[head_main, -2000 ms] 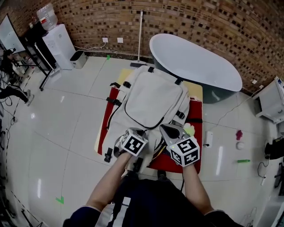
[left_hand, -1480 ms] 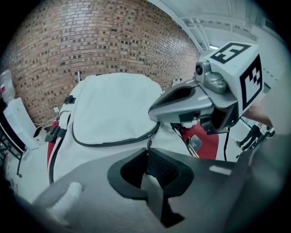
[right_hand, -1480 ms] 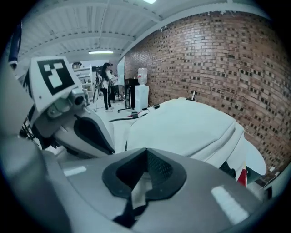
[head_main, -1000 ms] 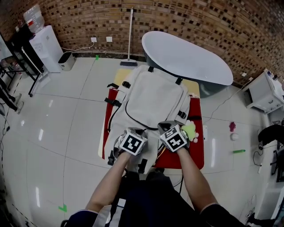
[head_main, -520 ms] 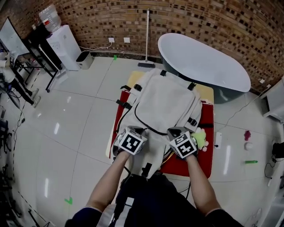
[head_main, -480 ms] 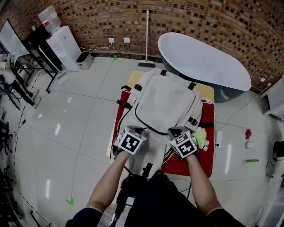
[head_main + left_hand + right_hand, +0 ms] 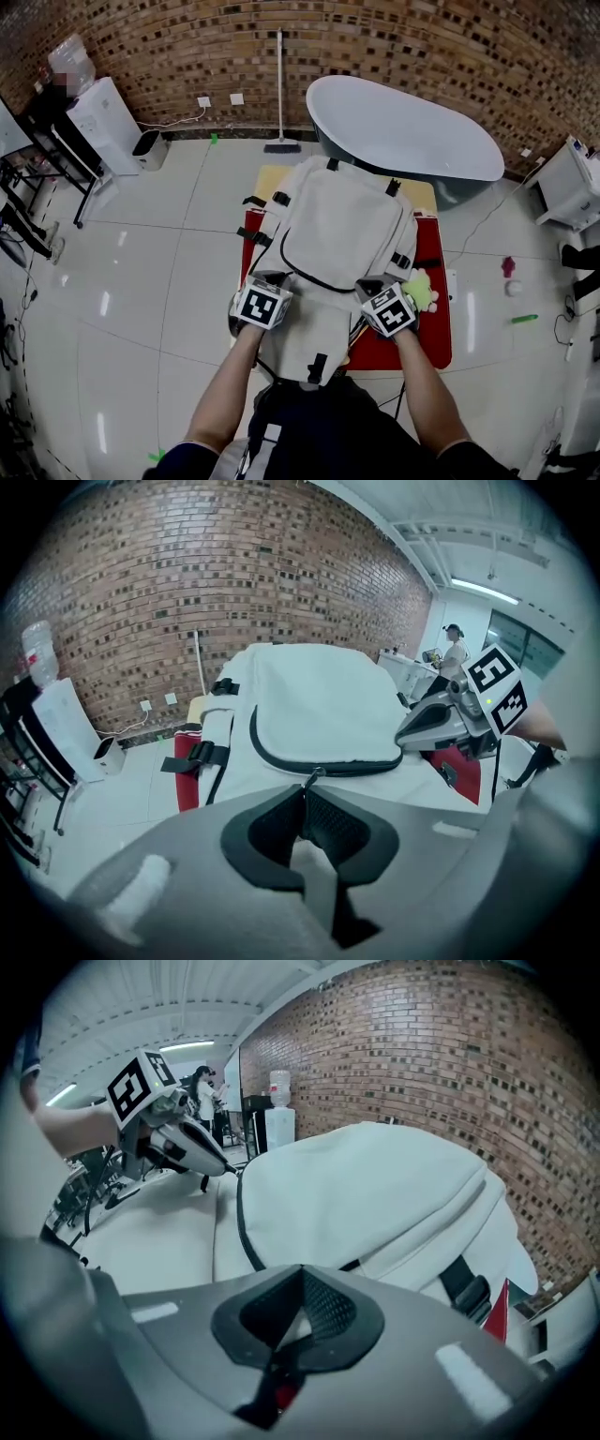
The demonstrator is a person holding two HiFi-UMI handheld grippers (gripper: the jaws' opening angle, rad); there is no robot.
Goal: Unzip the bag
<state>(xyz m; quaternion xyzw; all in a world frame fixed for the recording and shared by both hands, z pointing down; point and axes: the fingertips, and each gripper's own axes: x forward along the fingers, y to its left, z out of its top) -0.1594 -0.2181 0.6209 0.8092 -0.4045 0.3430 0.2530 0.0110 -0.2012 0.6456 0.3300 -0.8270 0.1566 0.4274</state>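
A white backpack (image 7: 333, 225) lies flat on a red mat (image 7: 412, 342), with a dark zipper (image 7: 309, 278) curving round its front pocket. My left gripper (image 7: 272, 279) sits at the near left of that curve. In the left gripper view my left gripper (image 7: 305, 787) is shut on the metal zipper pull (image 7: 312, 776), which pokes out at the jaw tips. My right gripper (image 7: 370, 284) rests on the bag's near right side. Its jaws are shut in the right gripper view (image 7: 302, 1267), against white fabric (image 7: 375, 1194). Whether they pinch cloth is unclear.
A yellow-green plush toy (image 7: 422, 291) lies on the mat just right of my right gripper. A white bathtub (image 7: 403, 127) stands beyond the bag, with a broom (image 7: 279, 94) against the brick wall. Small items (image 7: 507, 267) lie on the floor at right, and a white cabinet (image 7: 103, 117) stands far left.
The head camera has swayed. Both grippers keep their places at the bag's near end, and their jaws look the same.
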